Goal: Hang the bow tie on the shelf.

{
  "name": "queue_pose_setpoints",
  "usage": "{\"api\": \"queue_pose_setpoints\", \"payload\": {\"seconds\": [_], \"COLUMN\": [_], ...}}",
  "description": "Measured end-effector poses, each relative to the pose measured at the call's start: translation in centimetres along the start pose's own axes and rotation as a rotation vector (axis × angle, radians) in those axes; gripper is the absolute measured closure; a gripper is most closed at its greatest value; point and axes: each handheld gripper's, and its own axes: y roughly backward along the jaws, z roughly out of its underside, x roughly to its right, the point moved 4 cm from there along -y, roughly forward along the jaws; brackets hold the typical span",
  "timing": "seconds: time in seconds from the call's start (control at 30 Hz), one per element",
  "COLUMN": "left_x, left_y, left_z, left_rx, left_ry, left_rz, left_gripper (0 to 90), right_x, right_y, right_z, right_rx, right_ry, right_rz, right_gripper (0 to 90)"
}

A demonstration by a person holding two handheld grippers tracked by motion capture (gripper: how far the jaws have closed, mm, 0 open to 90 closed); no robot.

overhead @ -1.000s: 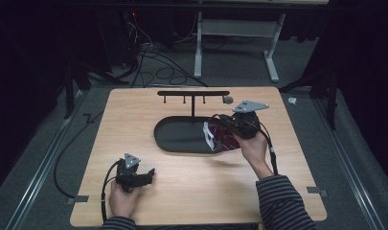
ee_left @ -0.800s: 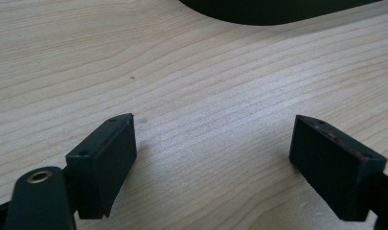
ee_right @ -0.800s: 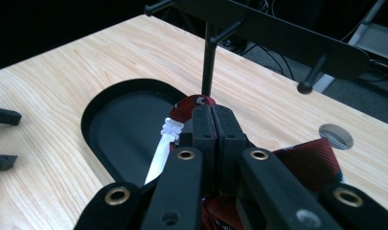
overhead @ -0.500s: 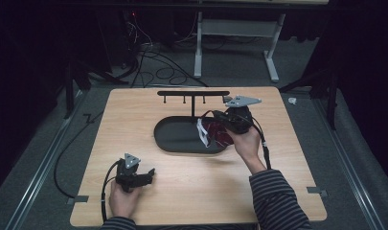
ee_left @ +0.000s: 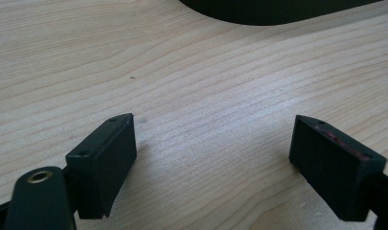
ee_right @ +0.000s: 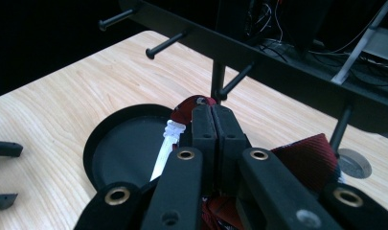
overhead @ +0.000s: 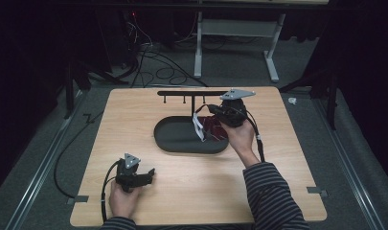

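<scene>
I sat at a light wooden tabletop (overhead: 278,191) with a hand-held black two-jaw gripper in each hand, seen from above. My left gripper (overhead: 150,173) rested low on the near left part of the tabletop, well apart from everything else. In the left gripper view its two black fingers (ee_left: 103,163) stood wide apart with only bare wood grain between them, holding nothing, and the dark rim of the tray (ee_left: 278,12) curved across the top edge.

A black oval tray (overhead: 175,141) lay at the middle of the tabletop. Behind it stood a black metal rack (overhead: 189,93) made of an upright post and a horizontal bar with short pegs pointing down.

My right gripper (overhead: 204,115) was raised over the right end of the tray, just in front of the rack's post. In the right gripper view its fingers (ee_right: 204,129) were pressed together, pinching the top of a dark red patterned cloth item (ee_right: 306,158) that had a white strip (ee_right: 165,148) hanging beside it. The cloth bunched beneath and to the side of the gripper, over the tray. I could not tell whether the cloth touched the tray. My right sleeve (overhead: 273,196) was striped.
</scene>
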Motion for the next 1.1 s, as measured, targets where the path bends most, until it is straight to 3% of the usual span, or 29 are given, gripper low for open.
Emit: {"api": "queue_pose_setpoints", "payload": {"seconds": [0.53, 1.1], "left_x": [0.0, 0.0], "left_y": [0.0, 0.0], "left_z": [0.0, 0.0], "left_rx": [0.0, 0.0], "left_ry": [0.0, -0.004], "left_rz": [0.0, 0.002], "left_gripper": [16.7, 16.6], "right_x": [1.0, 1.9], "right_y": [-1.6, -2.9], "right_z": [-1.0, -0.6], "right_rx": [-0.008, -0.045], "right_ry": [-0.05, -0.077], "right_rz": [0.042, 0.073], "right_gripper": [90.0, 89.3]}}
